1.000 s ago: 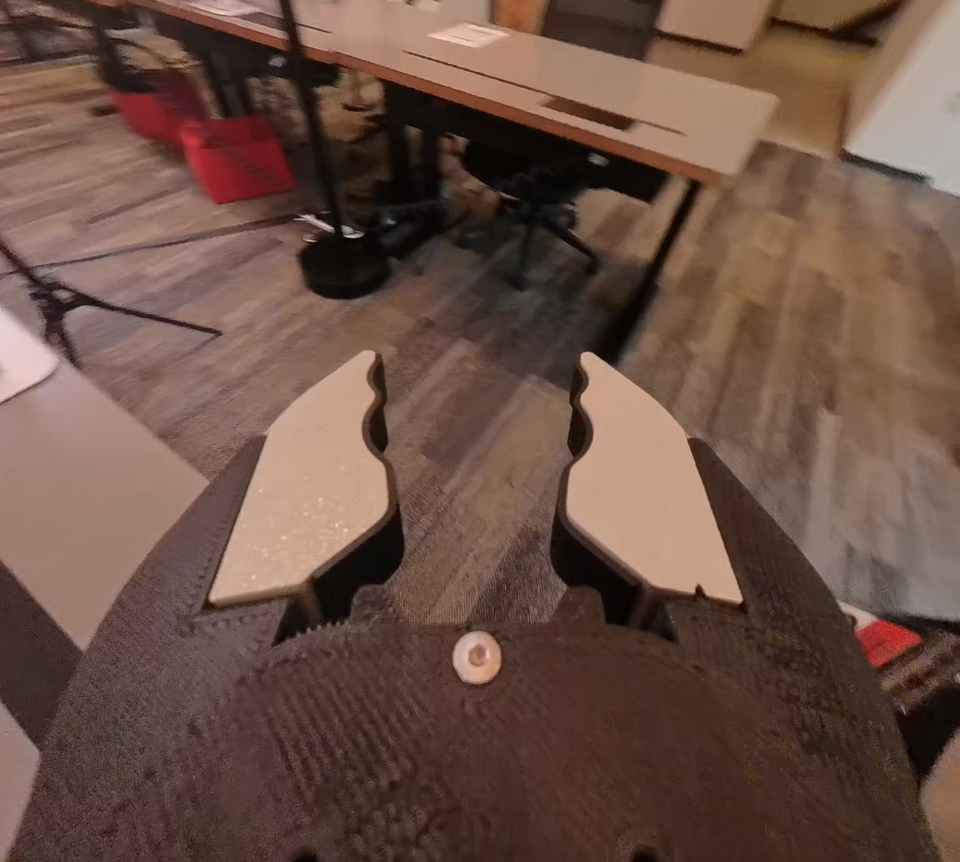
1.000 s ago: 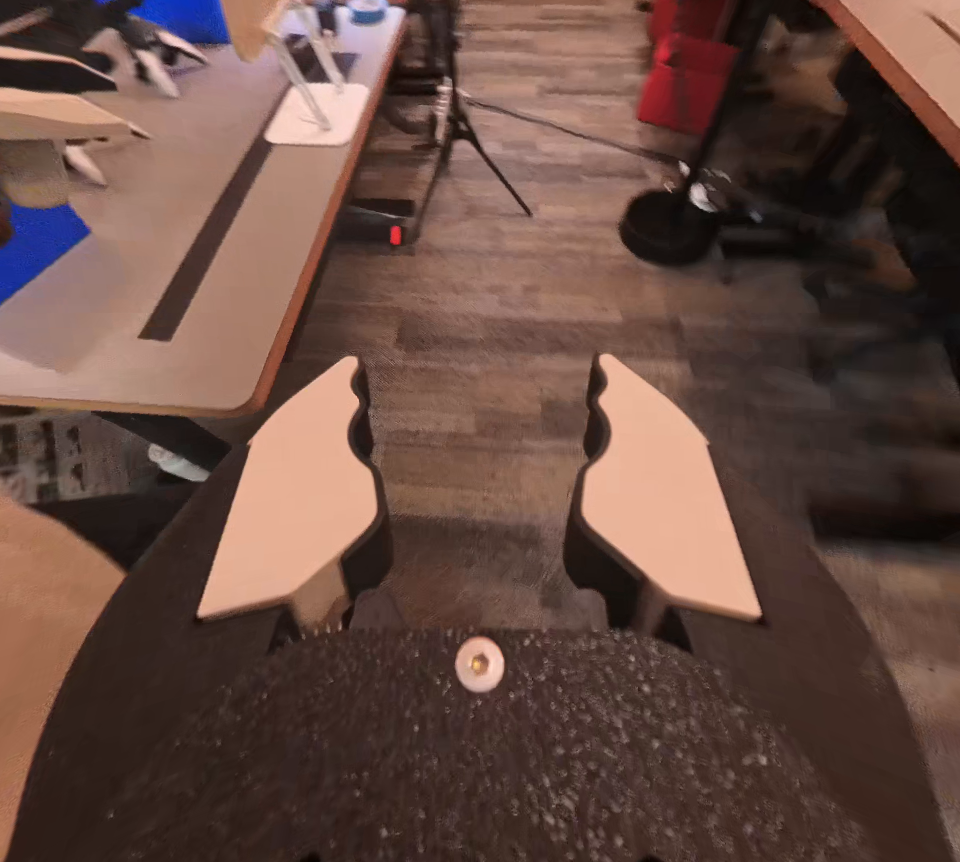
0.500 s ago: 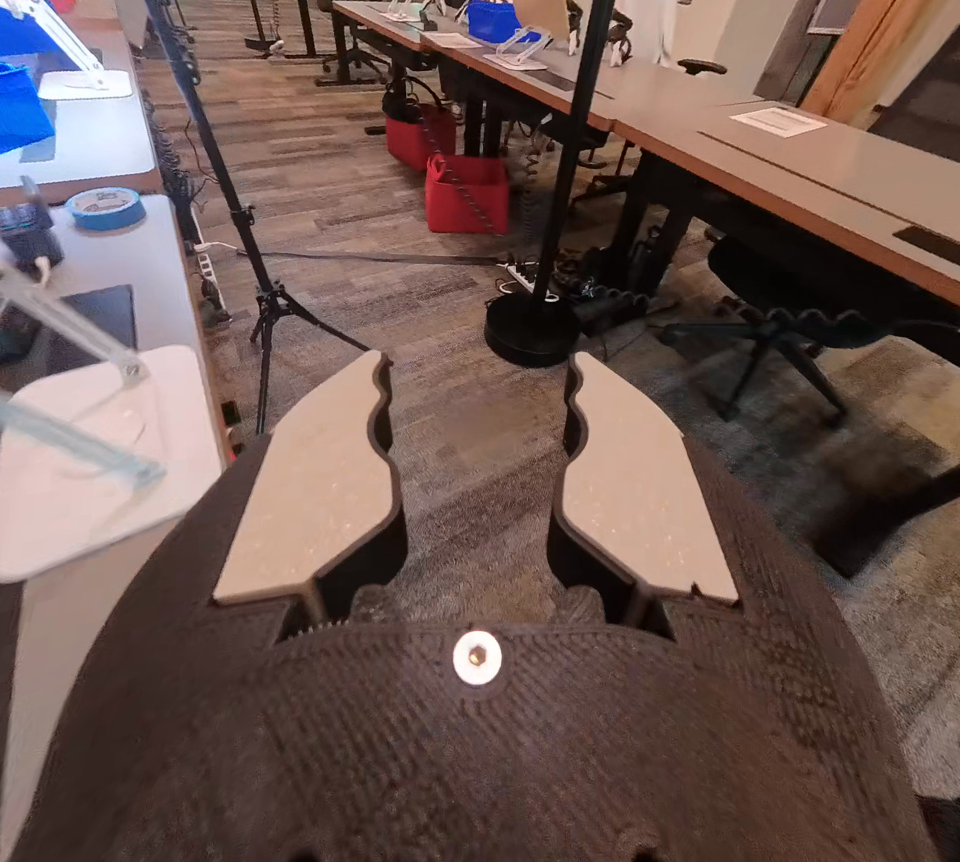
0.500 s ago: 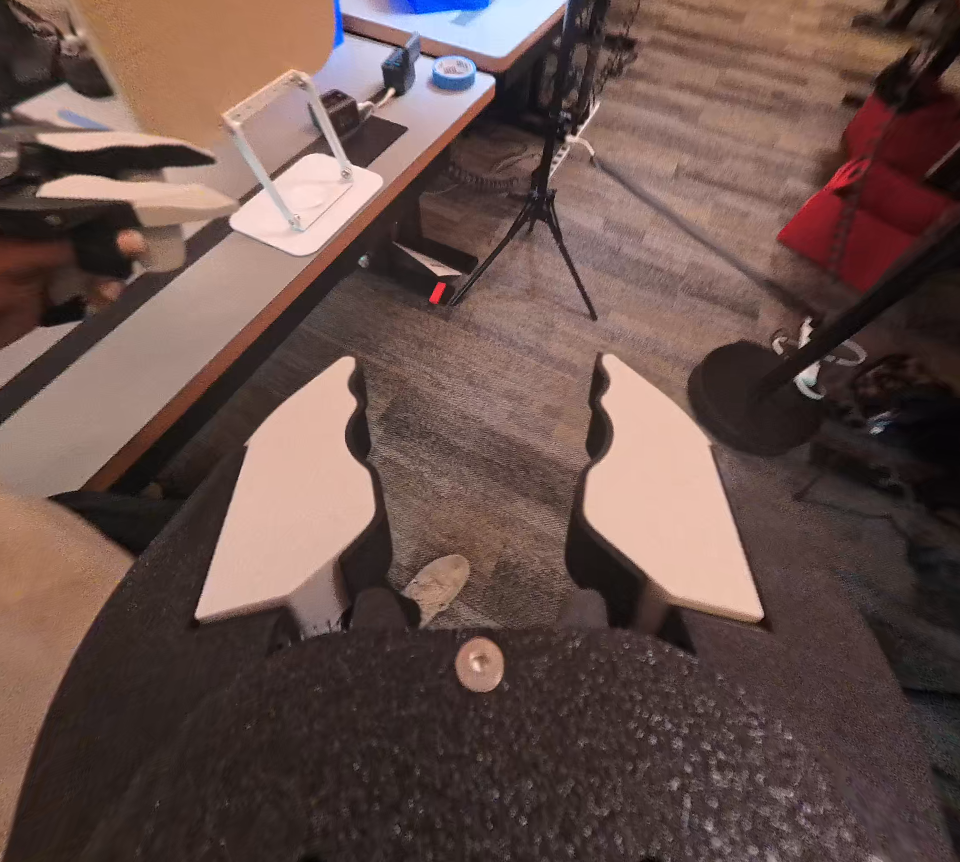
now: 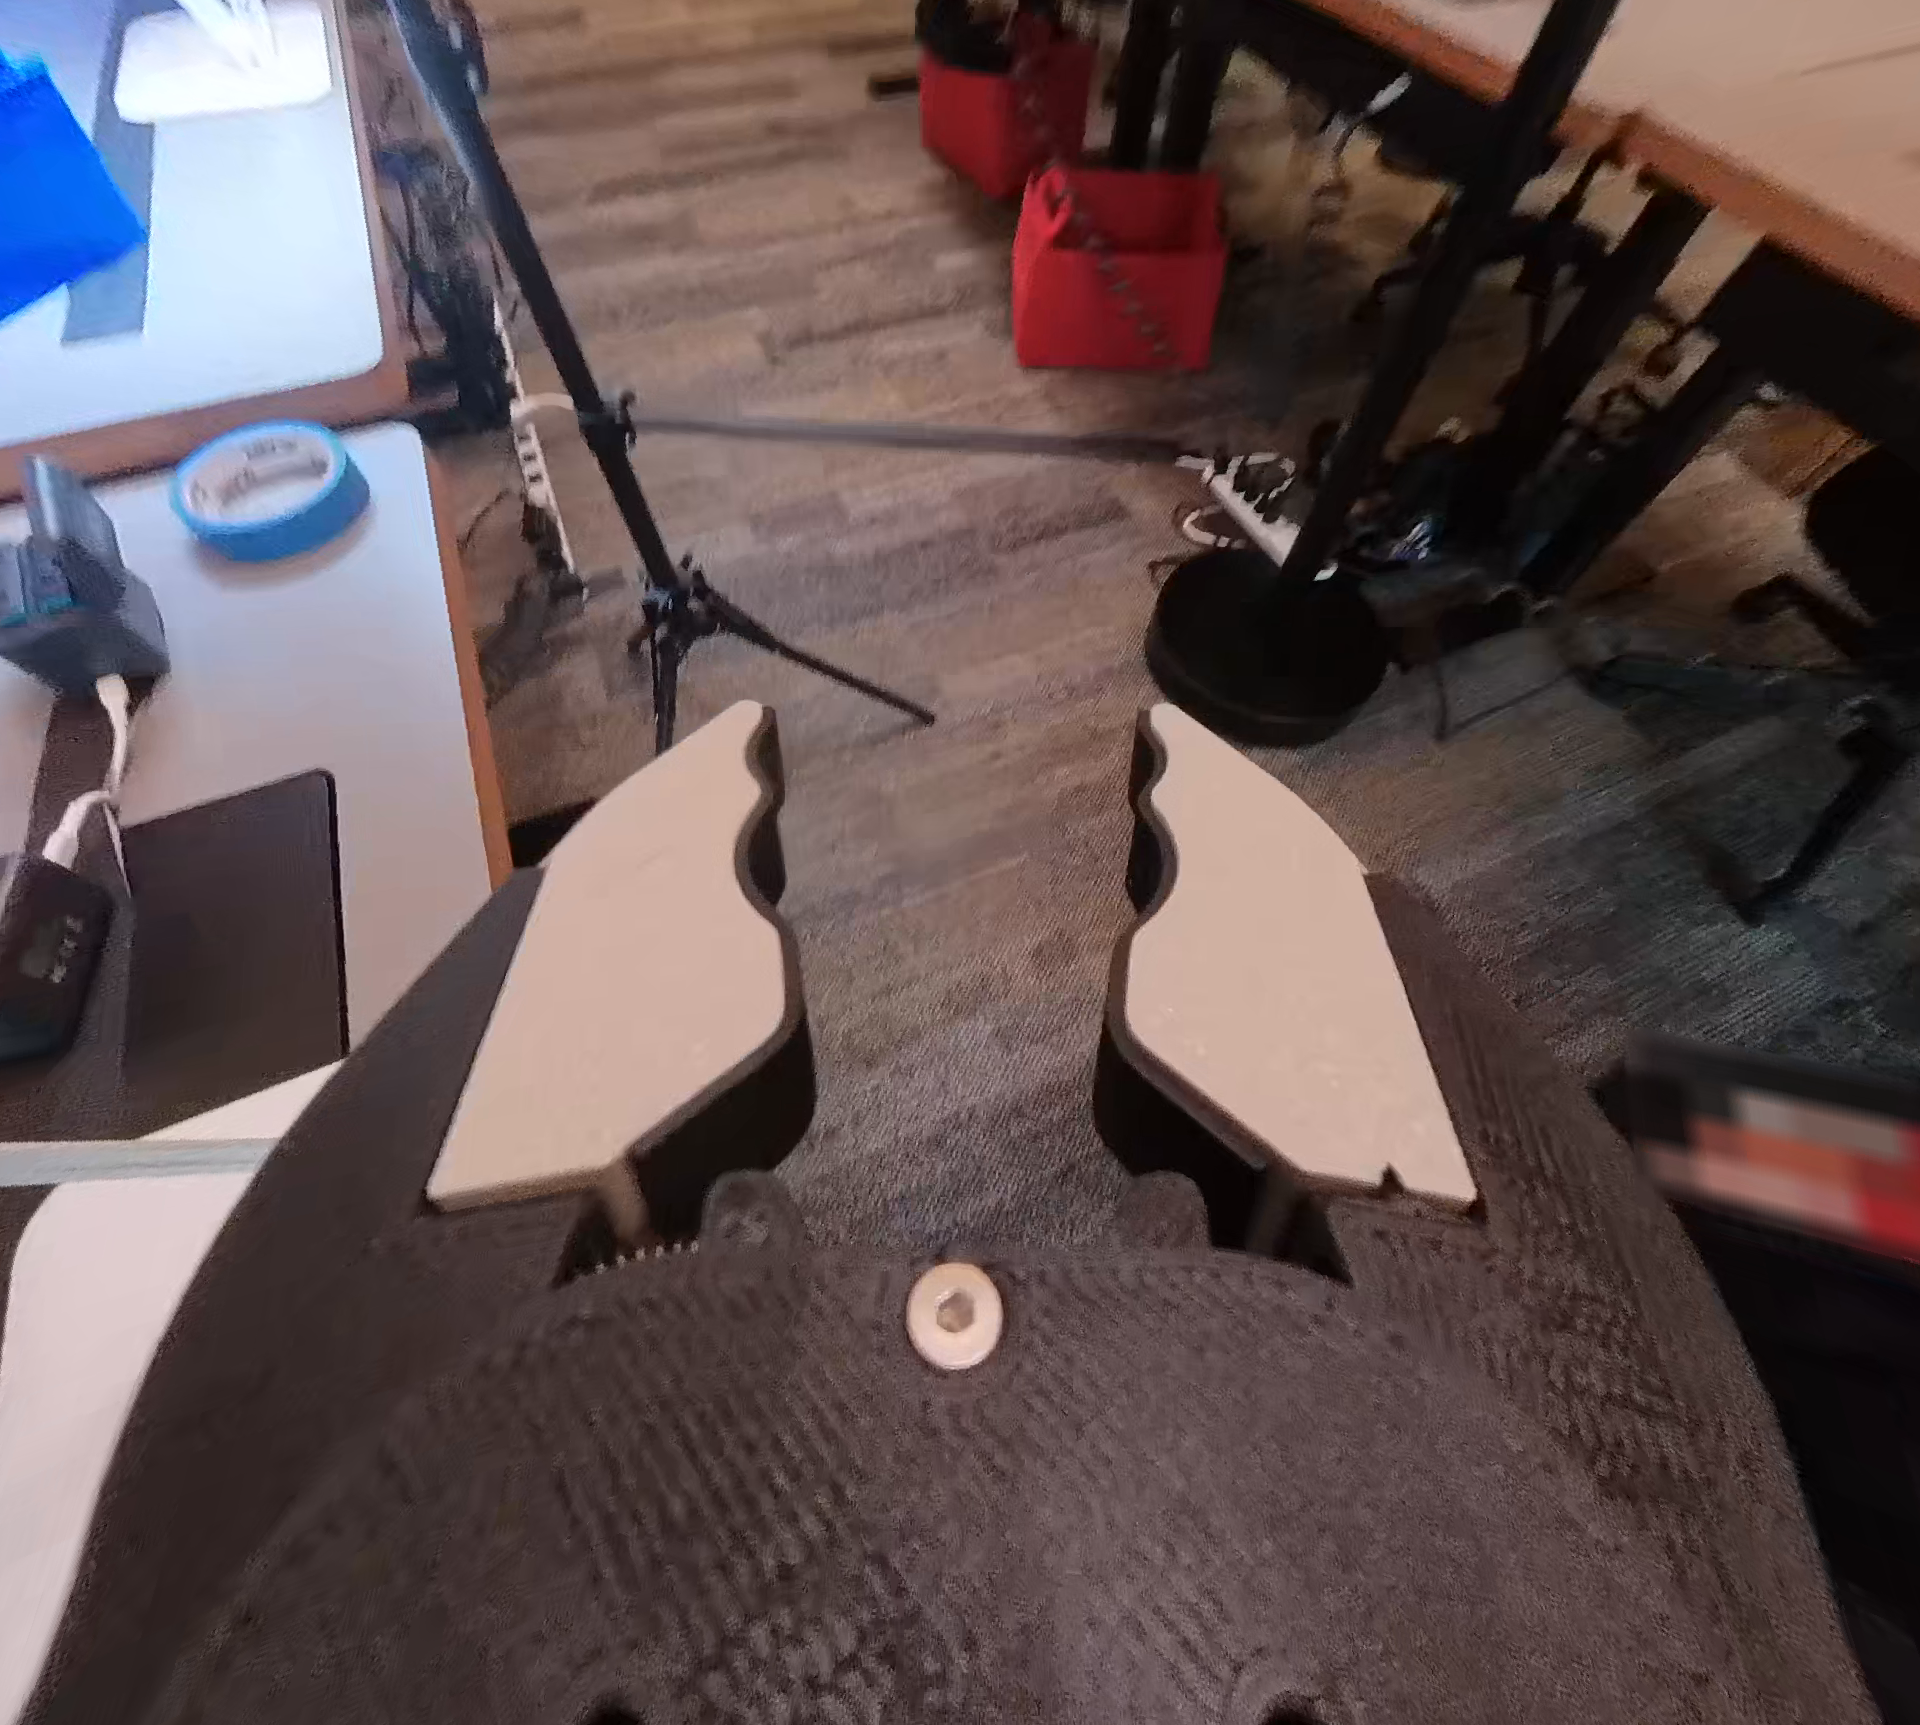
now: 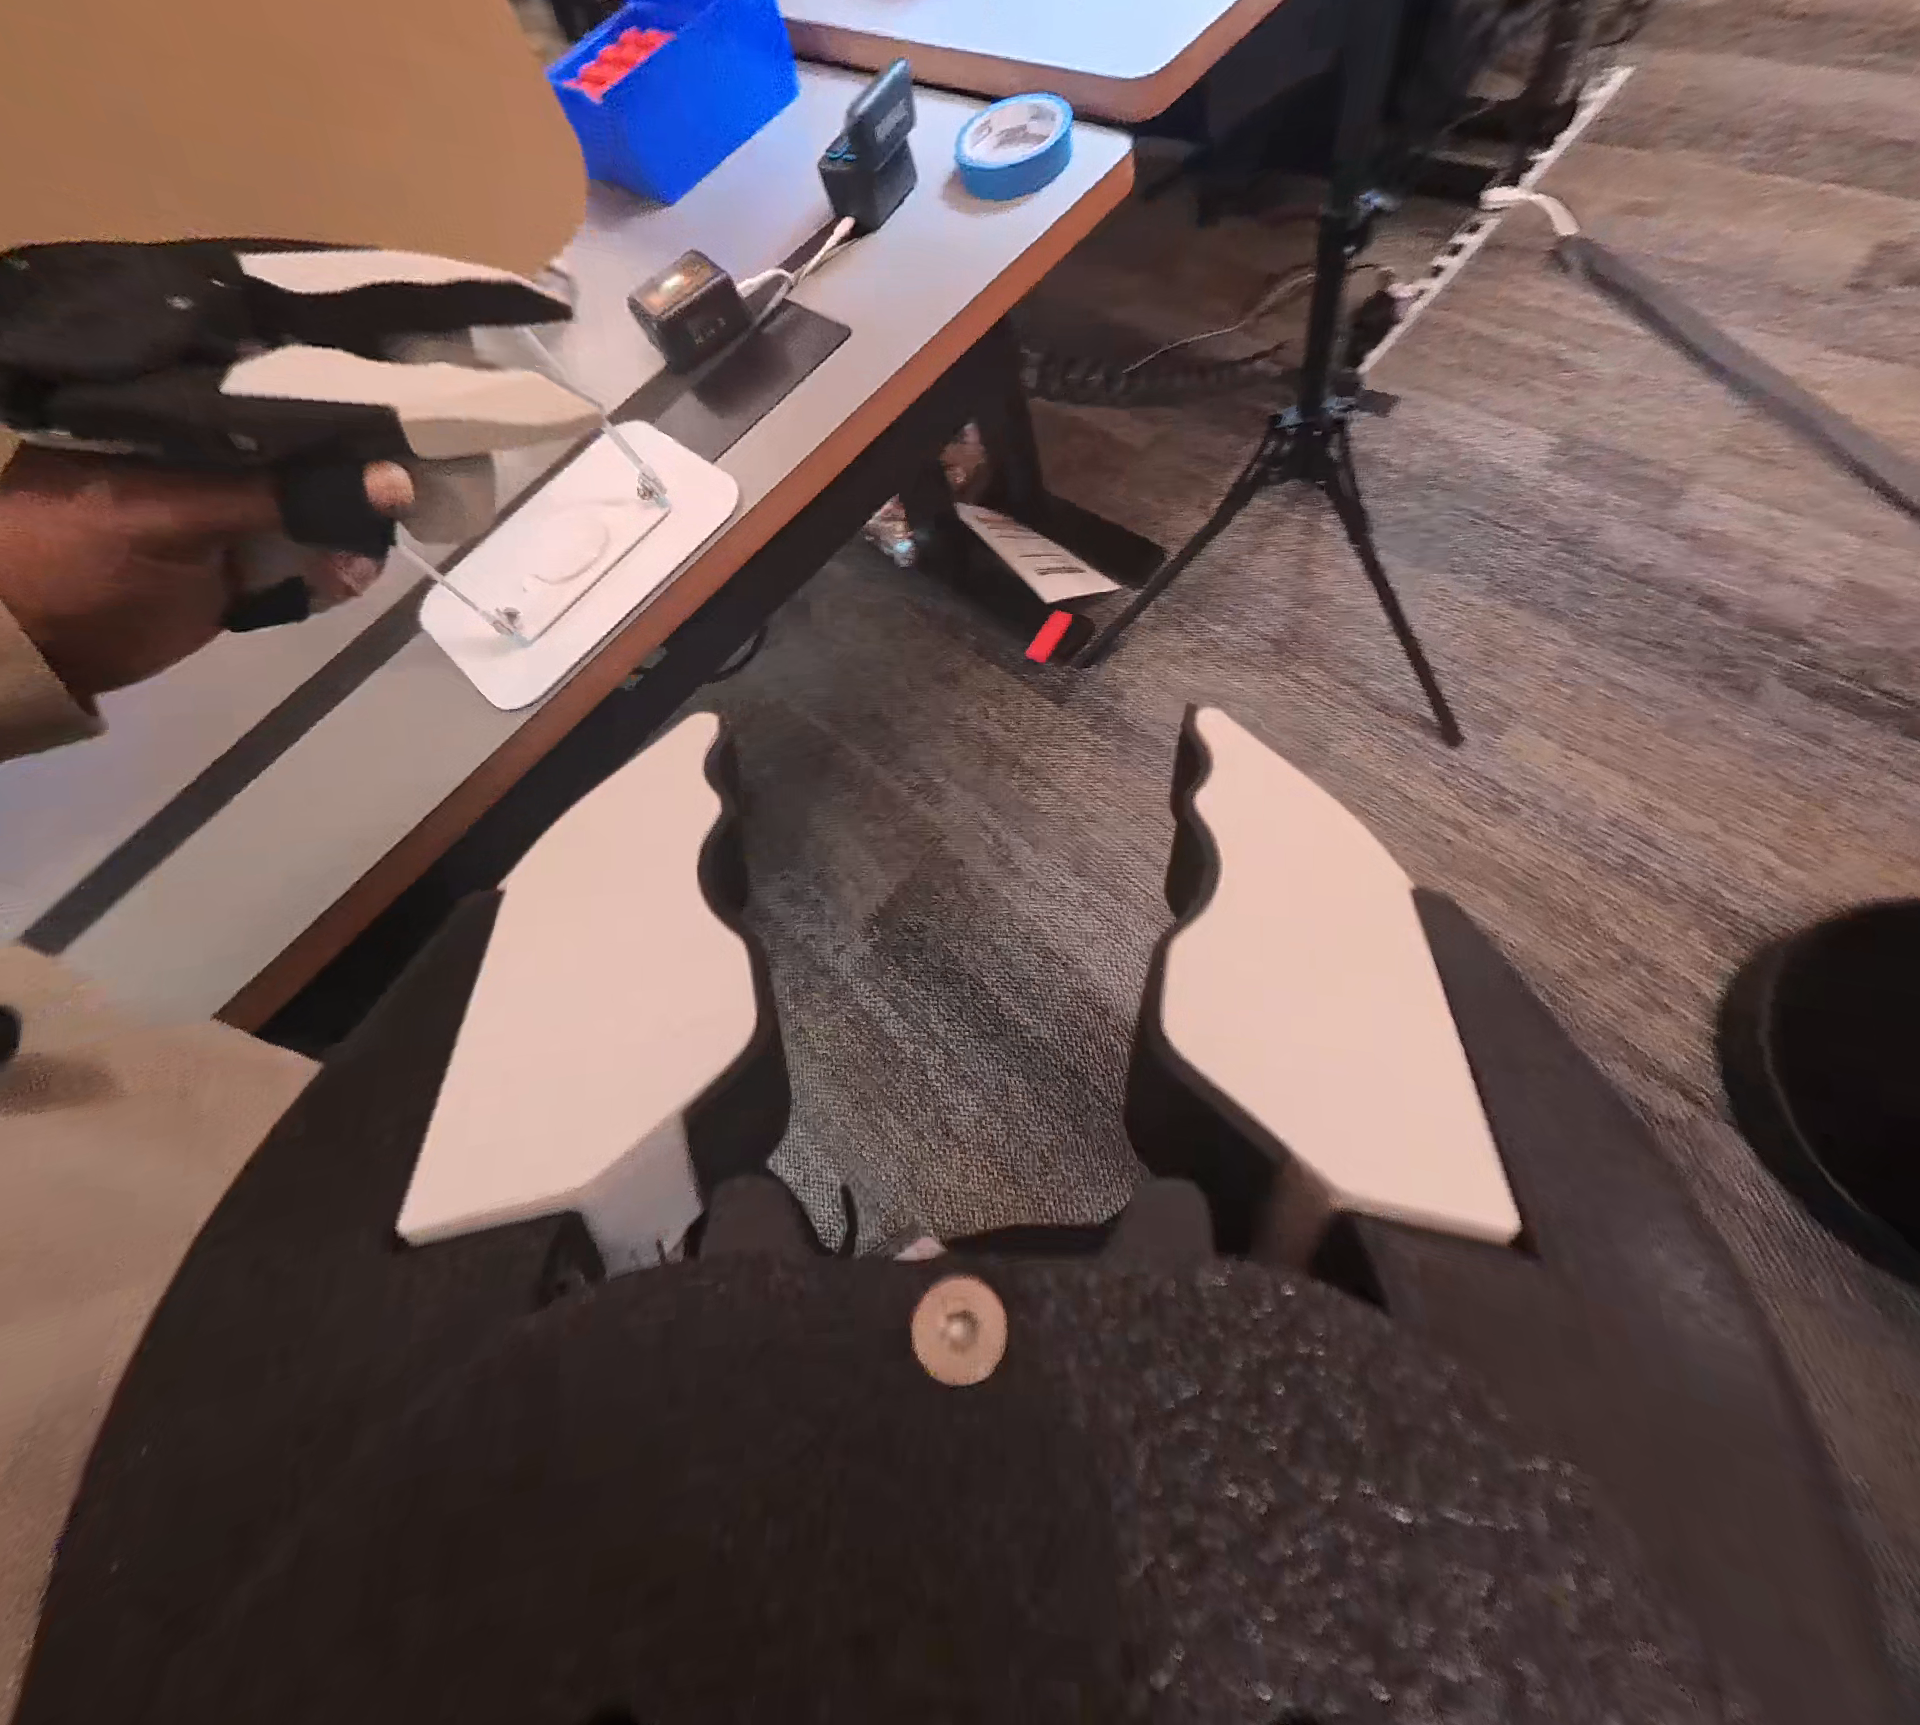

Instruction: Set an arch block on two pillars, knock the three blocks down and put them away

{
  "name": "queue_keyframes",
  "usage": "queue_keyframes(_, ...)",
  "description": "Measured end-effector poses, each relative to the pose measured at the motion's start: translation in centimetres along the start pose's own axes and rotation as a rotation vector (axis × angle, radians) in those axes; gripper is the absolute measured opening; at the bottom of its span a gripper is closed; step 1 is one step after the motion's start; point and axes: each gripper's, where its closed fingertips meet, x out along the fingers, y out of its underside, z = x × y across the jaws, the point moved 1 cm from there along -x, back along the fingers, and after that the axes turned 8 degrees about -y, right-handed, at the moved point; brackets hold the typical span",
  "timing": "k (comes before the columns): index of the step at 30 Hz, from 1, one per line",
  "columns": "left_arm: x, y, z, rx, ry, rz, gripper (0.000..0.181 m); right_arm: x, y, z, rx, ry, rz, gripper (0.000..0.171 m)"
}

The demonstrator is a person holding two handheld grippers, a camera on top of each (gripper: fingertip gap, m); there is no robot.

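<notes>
While both of our tools hang over the carpeted floor (image 5: 935,948) rather than over the work surface, neither holds anything. Our left gripper (image 5: 951,740) has its jaws spread wide with only carpet between them, and our right gripper (image 6: 956,740) is released the same way, its pale fingers (image 6: 1309,979) set well apart.

From the right wrist view we see the left gripper (image 6: 566,356) farther off at the left edge, carried by a gloved hand (image 6: 156,553) above the counter (image 6: 904,293).

On that counter sits a roll of blue tape (image 6: 1013,143) near the corner, with a small black device (image 6: 873,148) just beside it and a black cube-shaped unit (image 6: 691,309) closer in, a white cable running between them. A white stand base (image 6: 582,563) lies near the counter's edge.

A blue bin (image 6: 675,75) stands farther back with red pieces (image 6: 618,60) inside; we cannot tell whether these are the arch block and pillars.

A black tripod (image 6: 1340,387) stands on the floor beside the counter, and from the left wrist view red bins (image 5: 1117,267) sit under another desk (image 5: 1558,13) across the aisle.
</notes>
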Motion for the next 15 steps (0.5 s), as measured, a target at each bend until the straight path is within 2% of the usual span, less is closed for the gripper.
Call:
queue_keyframes(4, 6.8, 1.1, 0.2, -0.008, -0.079, 0.085, 0.064, 6.8, -2.5, -7.0, -0.100, -0.163, 0.070, 0.080)
queue_keyframes(9, 18.7, 2.5, 2.4, -0.149, -0.217, 0.142, 0.060, 15.1, -7.2, -15.9, -0.295, -0.306, 0.133, 0.080)
queue_keyframes(12, 26.5, 7.3, 4.7, -0.243, -0.258, 0.214, 0.061, 20.3, -7.8, -20.7, -0.339, -0.356, 0.177, 0.080)
queue_keyframes(15, 34.6, 16.3, 8.6, -0.319, -0.314, 0.301, 0.063, 26.3, -5.0, -25.8, -0.348, -0.373, 0.230, 0.080)
